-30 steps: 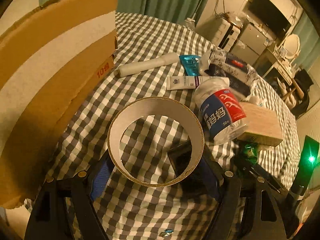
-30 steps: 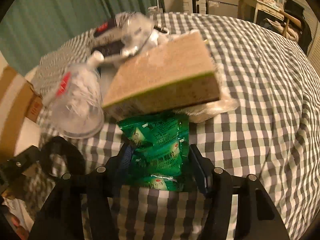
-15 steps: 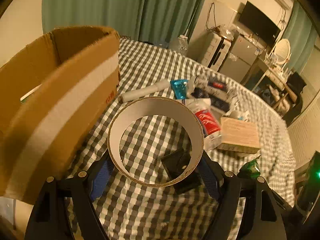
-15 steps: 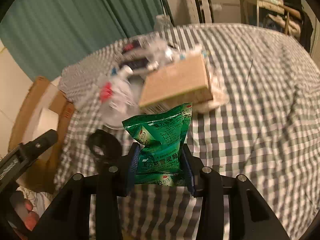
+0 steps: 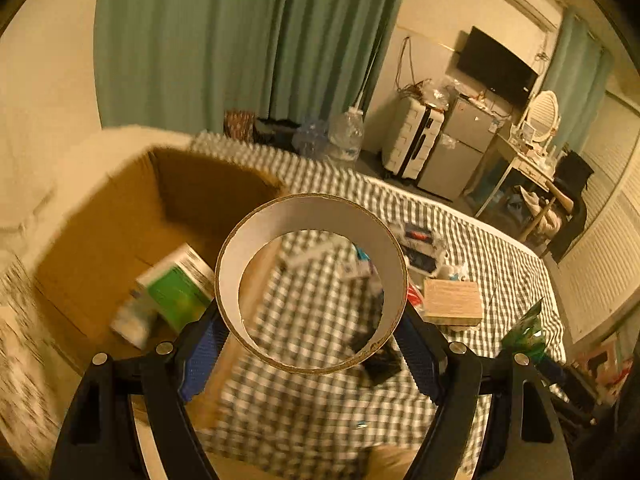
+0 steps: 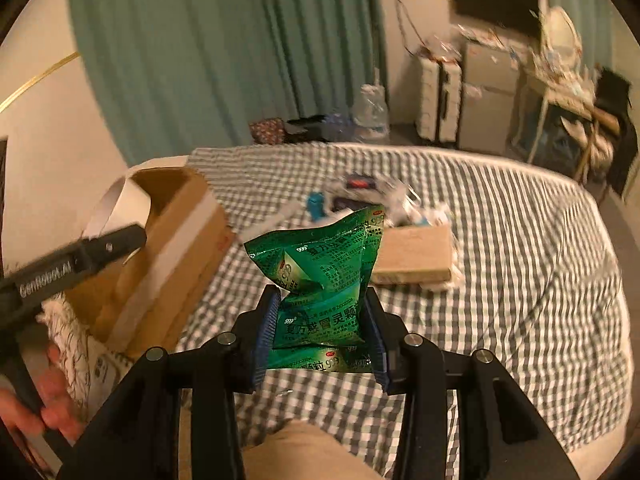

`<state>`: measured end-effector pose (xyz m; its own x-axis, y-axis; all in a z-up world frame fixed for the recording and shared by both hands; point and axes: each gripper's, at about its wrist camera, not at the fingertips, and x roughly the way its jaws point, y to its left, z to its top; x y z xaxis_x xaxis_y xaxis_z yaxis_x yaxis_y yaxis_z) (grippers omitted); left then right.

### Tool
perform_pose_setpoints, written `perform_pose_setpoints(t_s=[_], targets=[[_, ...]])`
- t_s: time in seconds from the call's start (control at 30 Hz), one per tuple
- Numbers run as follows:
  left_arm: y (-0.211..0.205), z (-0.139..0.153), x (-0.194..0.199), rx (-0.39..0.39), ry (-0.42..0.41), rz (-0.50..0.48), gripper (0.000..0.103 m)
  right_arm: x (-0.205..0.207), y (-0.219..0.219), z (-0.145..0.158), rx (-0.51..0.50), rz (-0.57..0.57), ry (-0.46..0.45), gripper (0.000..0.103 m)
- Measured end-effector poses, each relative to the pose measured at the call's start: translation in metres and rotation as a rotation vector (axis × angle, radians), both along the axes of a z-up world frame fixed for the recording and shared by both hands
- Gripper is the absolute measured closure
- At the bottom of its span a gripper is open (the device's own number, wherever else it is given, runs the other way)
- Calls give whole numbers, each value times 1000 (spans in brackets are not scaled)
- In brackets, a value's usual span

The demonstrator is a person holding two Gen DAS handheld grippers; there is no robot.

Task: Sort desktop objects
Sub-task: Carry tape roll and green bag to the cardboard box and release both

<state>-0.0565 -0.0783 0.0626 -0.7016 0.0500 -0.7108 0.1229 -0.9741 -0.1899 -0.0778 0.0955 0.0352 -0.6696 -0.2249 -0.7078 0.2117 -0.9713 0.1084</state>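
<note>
My left gripper (image 5: 310,338) is shut on a cardboard tape ring (image 5: 240,256) and holds it up beside the open cardboard box (image 5: 104,224), near its right wall. A green and white carton (image 5: 176,288) lies inside the box. My right gripper (image 6: 320,334) is shut on a crumpled green medicine packet (image 6: 320,264) and holds it high above the checked table (image 6: 520,260). The packet also shows at the right in the left wrist view (image 5: 526,330). The box stands to the left in the right wrist view (image 6: 176,240).
On the checked cloth lie a tan sponge block (image 5: 452,300), a black object (image 5: 380,356), and a blurred pile of tubes and wrapped packs (image 6: 360,196). The left tool and the hand holding it (image 6: 60,272) cross the right view's left side. Furniture stands behind.
Both grippers have risen well above the table. The left one has swung left, so the box's inside now shows. The right one has lifted the green packet off the cloth.
</note>
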Motion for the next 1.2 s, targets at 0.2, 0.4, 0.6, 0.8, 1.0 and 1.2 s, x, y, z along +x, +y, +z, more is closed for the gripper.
perform_pose_setpoints(t_s=[0.2, 0.4, 0.6, 0.8, 1.0, 1.2], targets=[[-61, 38, 23, -100, 50, 11, 21, 15, -54, 51, -26, 113, 69, 63], [-114, 65, 41, -181, 109, 19, 21, 22, -121, 93, -53, 254, 103, 63], [-143, 70, 43, -242, 114, 21, 21, 10, -185, 104, -61, 340, 89, 63], [-159, 38, 34, -207, 67, 3, 21, -13, -224, 88, -83, 377, 39, 62], [-174, -5, 10, -171, 1, -5, 21, -59, -237, 42, -78, 368, -66, 62], [-183, -40, -13, -157, -46, -13, 21, -93, -240, 3, -98, 345, -141, 62]])
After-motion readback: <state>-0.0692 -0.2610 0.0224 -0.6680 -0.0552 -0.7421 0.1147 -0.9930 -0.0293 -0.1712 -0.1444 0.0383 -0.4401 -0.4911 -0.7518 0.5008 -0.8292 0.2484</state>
